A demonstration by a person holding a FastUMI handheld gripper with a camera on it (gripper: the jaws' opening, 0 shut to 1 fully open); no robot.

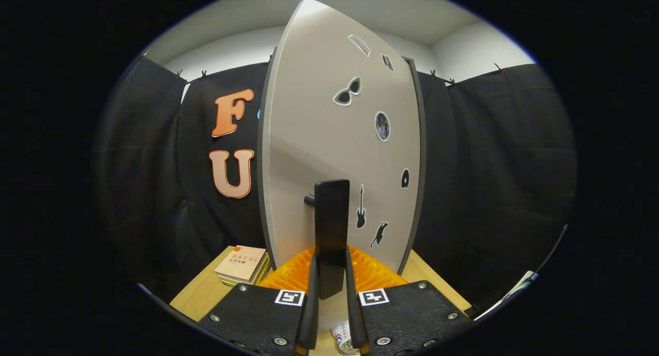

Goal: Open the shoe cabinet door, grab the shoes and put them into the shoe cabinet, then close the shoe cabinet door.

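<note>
The shoe cabinet door (329, 139) is a pale grey panel with a dark edge and several small stickers, standing close ahead of me and swung partly out. Its black bar handle (331, 227) stands upright on a short post. My gripper (329, 266) is shut on the lower part of this handle, one finger pressing on each side. The cabinet's inside is hidden behind the door.
A stack of books (242, 265) lies on the wooden table (198, 297) to the left of the door. A can top (344, 339) shows low between my fingers. Black cloth walls the booth all round.
</note>
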